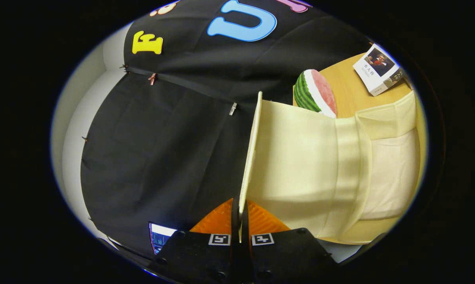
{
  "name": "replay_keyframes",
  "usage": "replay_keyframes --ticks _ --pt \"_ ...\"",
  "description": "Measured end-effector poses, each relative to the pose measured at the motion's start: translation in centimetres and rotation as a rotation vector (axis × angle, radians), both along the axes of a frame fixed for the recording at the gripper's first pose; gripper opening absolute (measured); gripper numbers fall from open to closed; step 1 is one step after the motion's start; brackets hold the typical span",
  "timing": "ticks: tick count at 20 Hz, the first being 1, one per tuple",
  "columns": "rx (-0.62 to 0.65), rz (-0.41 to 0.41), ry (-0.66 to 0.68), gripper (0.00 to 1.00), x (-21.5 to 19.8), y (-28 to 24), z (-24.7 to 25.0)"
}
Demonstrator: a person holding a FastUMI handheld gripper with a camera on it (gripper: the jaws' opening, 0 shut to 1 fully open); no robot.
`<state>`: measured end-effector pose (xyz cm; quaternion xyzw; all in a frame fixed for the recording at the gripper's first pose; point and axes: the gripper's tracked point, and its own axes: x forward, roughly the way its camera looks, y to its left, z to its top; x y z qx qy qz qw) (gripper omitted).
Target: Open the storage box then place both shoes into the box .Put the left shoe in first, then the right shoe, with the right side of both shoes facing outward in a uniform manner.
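The counter (352, 90) is a light wooden surface lying beyond the gripper (240, 215), ahead of it and off to its right. Directly on the counter stands a pale cream storage box (387, 173), the nearest thing to the gripper, with its lid (250, 154) swung up on edge; the gripper's fingers pinch the lower edge of that lid. Further out, past the box, a toy watermelon slice (314, 92) rests on the wood, partly hidden by the box wall. Farthest from the gripper, a small book (377, 70) lies flat on the counter, well apart from the slice.
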<state>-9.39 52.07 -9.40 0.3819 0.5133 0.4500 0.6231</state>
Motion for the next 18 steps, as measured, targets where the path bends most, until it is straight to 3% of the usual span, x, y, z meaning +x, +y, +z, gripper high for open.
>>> replay_keyframes --ticks 5,9,13,18 --pt "-0.066 -0.052 -0.016 0.08 1.2 0.6 -1.3" --pt "-0.114 -0.144 -0.158 0.97 4.4 -3.8 -0.3" --pt "-0.206 -0.206 -0.353 0.97 7.9 -11.4 0.0" --pt "-0.514 -0.267 -0.602 0.98 11.4 -26.4 -4.1"
